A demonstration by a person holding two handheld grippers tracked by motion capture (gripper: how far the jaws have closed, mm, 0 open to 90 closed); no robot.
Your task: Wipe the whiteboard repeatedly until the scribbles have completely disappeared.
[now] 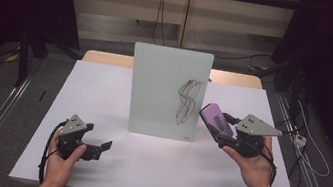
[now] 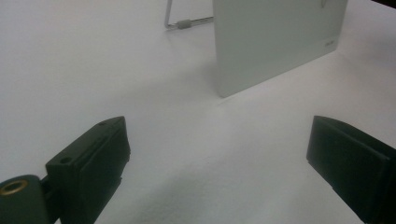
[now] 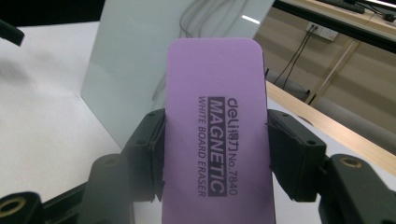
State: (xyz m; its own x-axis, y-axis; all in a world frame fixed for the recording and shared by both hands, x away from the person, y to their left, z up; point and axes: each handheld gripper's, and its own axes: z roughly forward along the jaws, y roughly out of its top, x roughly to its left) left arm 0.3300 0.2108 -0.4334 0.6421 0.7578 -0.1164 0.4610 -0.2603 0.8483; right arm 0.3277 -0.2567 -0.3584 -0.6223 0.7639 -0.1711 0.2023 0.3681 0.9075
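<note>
A small white board [image 1: 167, 91] stands upright at the table's middle, with black scribbles [image 1: 187, 101] on its right part. My right gripper [image 1: 220, 127] is shut on a purple whiteboard eraser [image 1: 217, 118], held just right of the board near the scribbles. In the right gripper view the eraser [image 3: 215, 135] sits between both jaws, and the board [image 3: 154, 60] rises behind it. My left gripper [image 1: 98, 147] rests low at the front left of the table, open with nothing between its jaws. The left gripper view shows the board's lower corner [image 2: 275, 42] ahead.
The white table [image 1: 103, 93] has bare surface around the board. A wire stand [image 2: 187, 22] props the board from behind. Cables [image 1: 298, 145] lie off the table's right edge, and dark frame posts stand at both sides.
</note>
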